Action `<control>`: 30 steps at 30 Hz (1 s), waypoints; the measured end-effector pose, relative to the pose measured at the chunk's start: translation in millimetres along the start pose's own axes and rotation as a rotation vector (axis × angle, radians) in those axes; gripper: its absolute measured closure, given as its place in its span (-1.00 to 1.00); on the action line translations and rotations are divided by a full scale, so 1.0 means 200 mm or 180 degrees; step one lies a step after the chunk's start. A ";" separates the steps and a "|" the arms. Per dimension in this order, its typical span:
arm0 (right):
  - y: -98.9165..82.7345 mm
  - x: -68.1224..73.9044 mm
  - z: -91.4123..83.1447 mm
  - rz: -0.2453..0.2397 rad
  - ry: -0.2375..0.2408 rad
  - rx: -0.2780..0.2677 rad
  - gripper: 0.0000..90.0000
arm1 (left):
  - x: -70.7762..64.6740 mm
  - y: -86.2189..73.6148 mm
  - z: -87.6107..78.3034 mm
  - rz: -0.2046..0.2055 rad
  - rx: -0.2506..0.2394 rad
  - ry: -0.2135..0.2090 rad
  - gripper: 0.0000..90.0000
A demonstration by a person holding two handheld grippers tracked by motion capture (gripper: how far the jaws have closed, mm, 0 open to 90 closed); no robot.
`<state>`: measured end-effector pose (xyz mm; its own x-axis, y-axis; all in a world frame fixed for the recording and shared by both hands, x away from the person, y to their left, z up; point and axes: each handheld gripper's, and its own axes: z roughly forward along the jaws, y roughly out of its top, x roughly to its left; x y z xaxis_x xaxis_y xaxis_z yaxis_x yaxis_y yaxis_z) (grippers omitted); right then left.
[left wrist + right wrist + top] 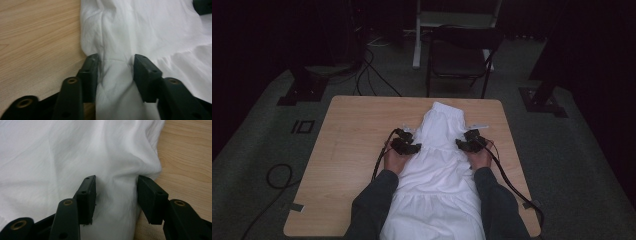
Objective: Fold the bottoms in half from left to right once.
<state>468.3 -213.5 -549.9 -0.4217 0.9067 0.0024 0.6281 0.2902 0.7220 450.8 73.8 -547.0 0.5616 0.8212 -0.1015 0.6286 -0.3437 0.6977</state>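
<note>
White garment (pixel 438 165), which looks like a dress or a skirt with gathered tiers, lies flat along the middle of the wooden table (pixel 357 145); its narrow end points to the far side and its wide hem hangs over the near edge, between the person's forearms. The cloth seems already spread out lengthwise, with only soft wrinkles, so I judge that the laying out is mostly done and that the folding itself is not yet begun: no part of the cloth is turned over another part. The left gripper (pixel 408 145) stands at the left edge of the garment, about at the gathered seam, and in the left gripper view (pixel 115 65) its jaws are about half open with a raised ridge of cloth bunched between them; the pads touch the fabric at both sides, so it appears to pinch this fold. The right gripper (pixel 468 143) stands at the right edge at the same height, and in the right gripper view (pixel 117 185) its jaws are a little wider, with a fold of the edge between them; the left pad touches the cloth, but whether the right pad presses on it I cannot tell. What is left, I think, is to secure both edges and to carry them over. Beyond the table a dark chair (pixel 460 57) stands on the grey floor (pixel 257 150).
</note>
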 end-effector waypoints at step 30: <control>-0.11 0.18 -0.10 -0.0273 0.0282 -0.0012 0.11 | -0.08 -0.27 -0.25 0.0160 0.0077 -0.0225 0.53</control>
<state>427.1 -193.9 -551.5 -0.5302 0.8479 0.0015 0.5849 0.3644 0.7247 379.8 101.7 -547.7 0.6288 0.7687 -0.1172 0.6110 -0.3952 0.6859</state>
